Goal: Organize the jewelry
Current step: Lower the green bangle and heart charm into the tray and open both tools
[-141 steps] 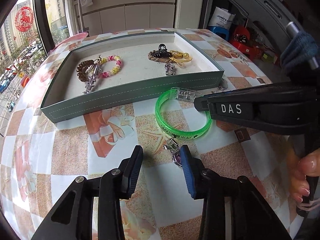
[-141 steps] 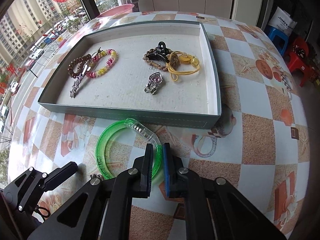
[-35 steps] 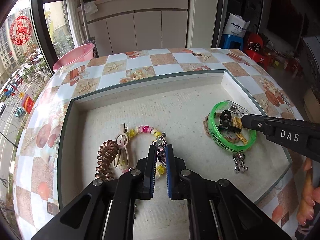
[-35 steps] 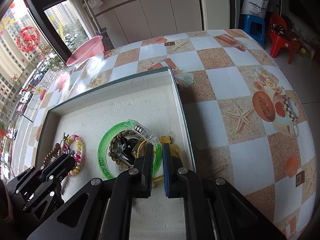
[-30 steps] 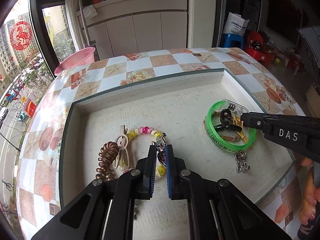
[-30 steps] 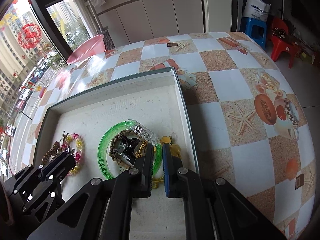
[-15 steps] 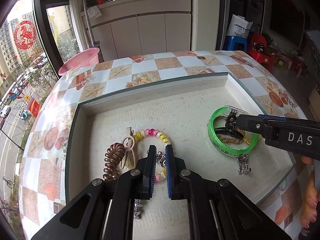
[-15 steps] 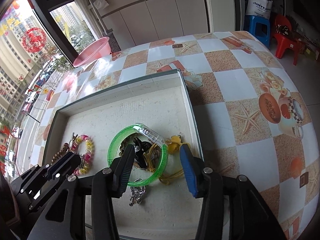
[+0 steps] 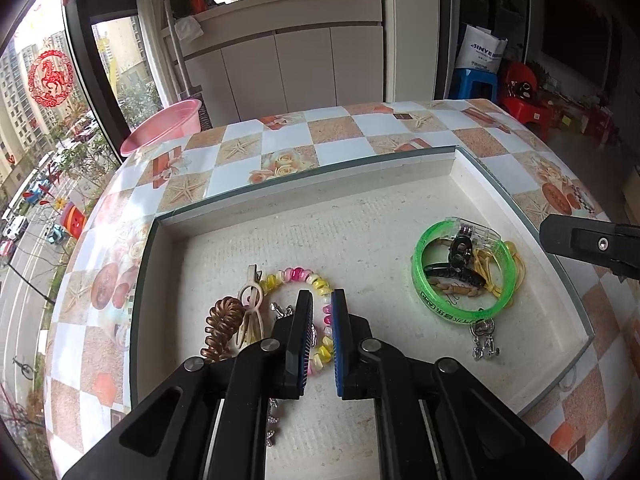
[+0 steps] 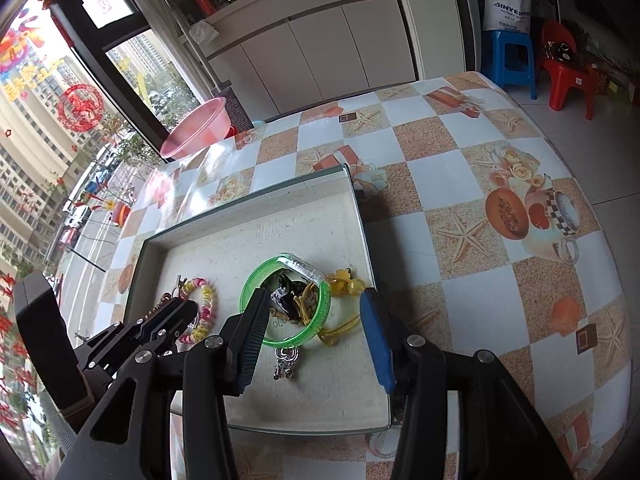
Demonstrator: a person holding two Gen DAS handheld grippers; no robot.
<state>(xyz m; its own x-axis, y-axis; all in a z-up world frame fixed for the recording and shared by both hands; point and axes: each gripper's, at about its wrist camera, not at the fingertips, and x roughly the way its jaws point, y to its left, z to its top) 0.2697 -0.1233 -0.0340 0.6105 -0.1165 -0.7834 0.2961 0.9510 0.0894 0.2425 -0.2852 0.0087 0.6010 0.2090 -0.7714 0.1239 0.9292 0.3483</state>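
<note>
The green bangle (image 10: 286, 304) lies in the tray (image 9: 576, 312) near its right edge, ringing a black clip (image 9: 456, 264). The right gripper (image 10: 312, 334) hovers above with jaws wide and empty, apparently after release. The left gripper (image 9: 319, 324), jaws narrow, pinches something small I cannot make out over the bead bracelet (image 9: 298, 276).

Daylit window (image 9: 48, 128), white cabinets (image 9: 288, 68), blue stool (image 10: 508, 60), red chair (image 10: 568, 76)

bangle (image 9: 464, 276) in tray (image 9: 304, 196) right side, beaded bracelet (image 9: 308, 280) left
</note>
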